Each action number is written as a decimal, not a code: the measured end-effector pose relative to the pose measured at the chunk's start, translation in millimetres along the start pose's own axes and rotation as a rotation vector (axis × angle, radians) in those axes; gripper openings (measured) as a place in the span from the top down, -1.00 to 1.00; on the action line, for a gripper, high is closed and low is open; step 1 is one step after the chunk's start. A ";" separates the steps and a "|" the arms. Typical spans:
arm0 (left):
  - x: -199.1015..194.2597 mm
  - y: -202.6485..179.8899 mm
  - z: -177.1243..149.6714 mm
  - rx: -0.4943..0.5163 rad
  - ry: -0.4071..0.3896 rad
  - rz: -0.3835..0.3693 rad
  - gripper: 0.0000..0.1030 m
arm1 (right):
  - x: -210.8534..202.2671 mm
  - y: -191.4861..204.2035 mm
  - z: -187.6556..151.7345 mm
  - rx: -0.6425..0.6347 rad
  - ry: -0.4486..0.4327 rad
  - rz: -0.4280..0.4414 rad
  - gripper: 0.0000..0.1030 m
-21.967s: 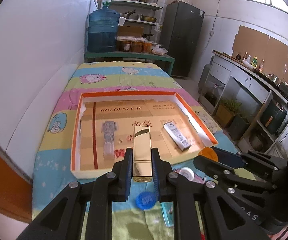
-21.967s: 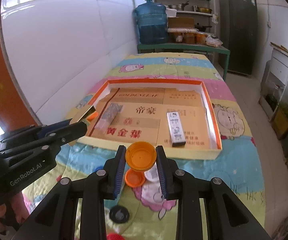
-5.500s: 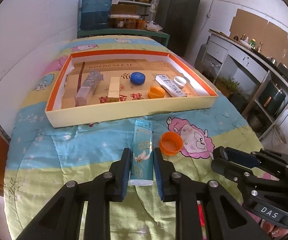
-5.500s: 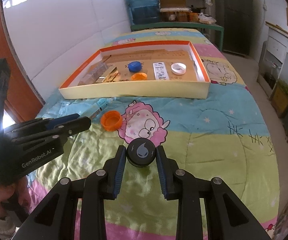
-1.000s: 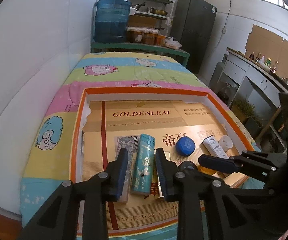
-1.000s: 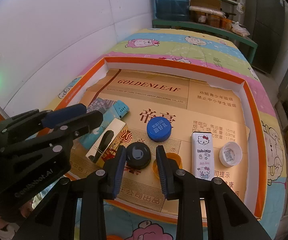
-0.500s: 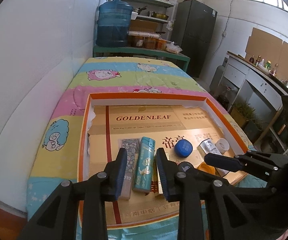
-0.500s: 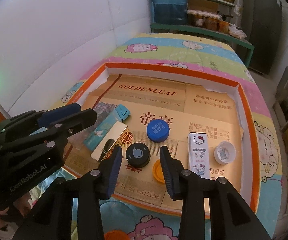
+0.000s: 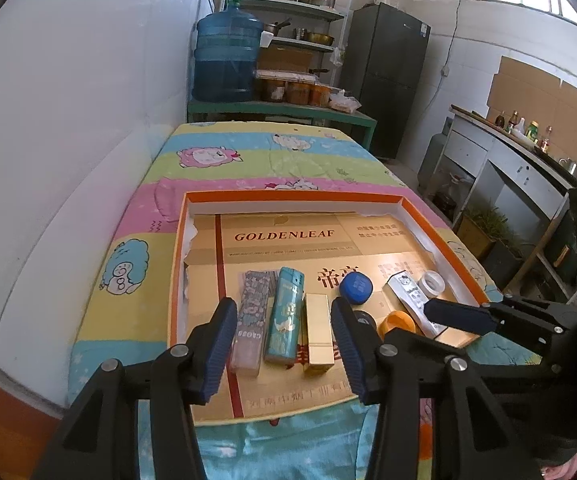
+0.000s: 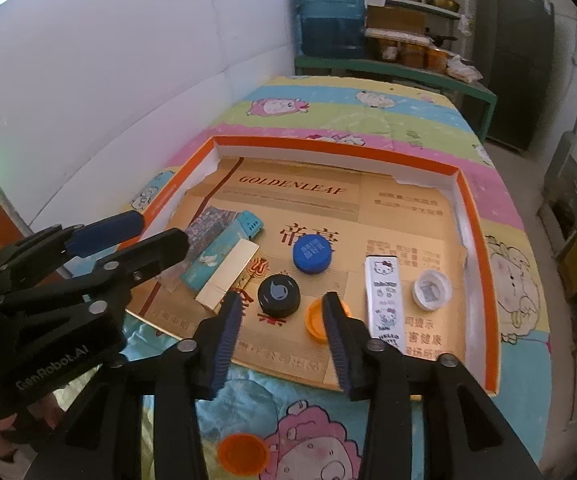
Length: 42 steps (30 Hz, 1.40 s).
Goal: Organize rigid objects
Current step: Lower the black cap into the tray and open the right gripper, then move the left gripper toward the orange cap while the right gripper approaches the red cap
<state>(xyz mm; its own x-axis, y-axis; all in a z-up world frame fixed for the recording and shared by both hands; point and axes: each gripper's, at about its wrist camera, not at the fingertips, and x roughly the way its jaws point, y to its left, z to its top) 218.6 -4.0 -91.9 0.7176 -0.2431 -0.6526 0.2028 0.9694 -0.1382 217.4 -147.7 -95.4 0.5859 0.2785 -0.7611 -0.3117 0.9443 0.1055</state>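
An orange-rimmed cardboard tray (image 9: 296, 196) (image 10: 340, 150) lies on the bed. In it lie a patterned clear box (image 9: 250, 316), a teal lighter (image 9: 286, 314) (image 10: 220, 250), a gold box (image 9: 317, 332) (image 10: 228, 274), a blue cap (image 9: 355, 288) (image 10: 311, 253), a black cap (image 10: 279, 295), an orange cap (image 9: 398, 324) (image 10: 314, 322), a Hello Kitty box (image 10: 383, 298) and a white cap (image 10: 431, 290). My left gripper (image 9: 282, 346) is open above the lighter and boxes. My right gripper (image 10: 282, 344) is open just behind the black cap, holding nothing.
An orange cap (image 10: 242, 456) lies on the colourful blanket (image 10: 328, 112) in front of the tray. A white wall runs along the left. A blue water jug (image 9: 226, 60), shelves and a dark fridge (image 9: 386, 76) stand beyond the bed.
Both grippers opened wider and pulled back from the tray. The teal lighter and the black cap stay lying in the tray, free of the fingers.
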 end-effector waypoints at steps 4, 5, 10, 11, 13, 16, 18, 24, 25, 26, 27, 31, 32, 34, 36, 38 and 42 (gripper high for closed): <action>-10.1 -1.3 -2.2 0.002 -0.008 0.002 -0.05 | -11.0 -0.8 -4.0 0.018 -0.012 -0.008 0.10; -13.0 -2.0 -3.0 0.003 -0.010 0.002 -0.05 | -12.9 -0.5 -4.8 0.019 -0.014 -0.011 0.10; -24.3 -5.3 -6.3 0.007 -0.021 0.001 -0.05 | -25.5 1.6 -9.7 0.023 -0.029 -0.023 0.10; -26.5 -5.9 -6.8 0.009 -0.024 0.000 -0.05 | -27.9 1.8 -10.8 0.024 -0.031 -0.024 0.10; -30.3 -7.0 -7.2 0.011 -0.027 -0.001 -0.05 | -32.9 2.7 -12.9 0.026 -0.037 -0.026 0.09; -36.9 -8.7 -9.8 0.011 -0.033 -0.003 -0.05 | -40.6 3.2 -16.2 0.030 -0.044 -0.029 0.09; -40.4 -9.5 -11.4 0.011 -0.035 -0.004 -0.05 | -44.9 4.0 -17.9 0.032 -0.048 -0.031 0.09; -50.6 -11.0 -16.5 0.011 -0.041 -0.008 -0.05 | -57.3 7.9 -24.5 0.038 -0.057 -0.026 0.09; -52.8 -11.2 -17.7 0.010 -0.042 -0.009 -0.05 | -59.0 9.0 -25.4 0.038 -0.059 -0.026 0.09; -55.0 -11.2 -19.1 0.009 -0.043 -0.009 -0.05 | -60.8 9.9 -26.4 0.037 -0.061 -0.027 0.09; -56.9 -11.5 -20.7 0.009 -0.043 -0.009 -0.05 | -63.1 11.3 -27.8 0.037 -0.064 -0.028 0.09; -62.1 -12.1 -24.1 0.009 -0.046 -0.009 -0.05 | -70.4 15.0 -32.7 0.038 -0.072 -0.032 0.09; -64.8 -12.5 -25.6 0.009 -0.047 -0.010 -0.05 | -72.2 15.7 -34.1 0.039 -0.073 -0.033 0.09; -70.9 -12.9 -29.4 0.008 -0.052 -0.011 -0.05 | -77.0 17.5 -38.2 0.040 -0.079 -0.035 0.09; -75.9 -13.1 -32.8 0.006 -0.056 -0.013 -0.05 | -81.1 18.7 -41.8 0.041 -0.083 -0.037 0.09; -81.2 -13.4 -36.7 0.004 -0.059 -0.016 -0.05 | -84.9 19.8 -46.4 0.043 -0.087 -0.038 0.09; -90.4 -15.6 -43.8 0.003 -0.065 -0.021 -0.05 | -90.0 22.9 -54.7 0.048 -0.088 -0.038 0.09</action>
<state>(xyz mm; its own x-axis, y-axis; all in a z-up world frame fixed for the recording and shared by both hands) 121.3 4.3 -63.4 0.7548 -0.2654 -0.5998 0.2202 0.9639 -0.1494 116.6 -160.7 -59.5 0.6606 0.2542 -0.7064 -0.2526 0.9613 0.1097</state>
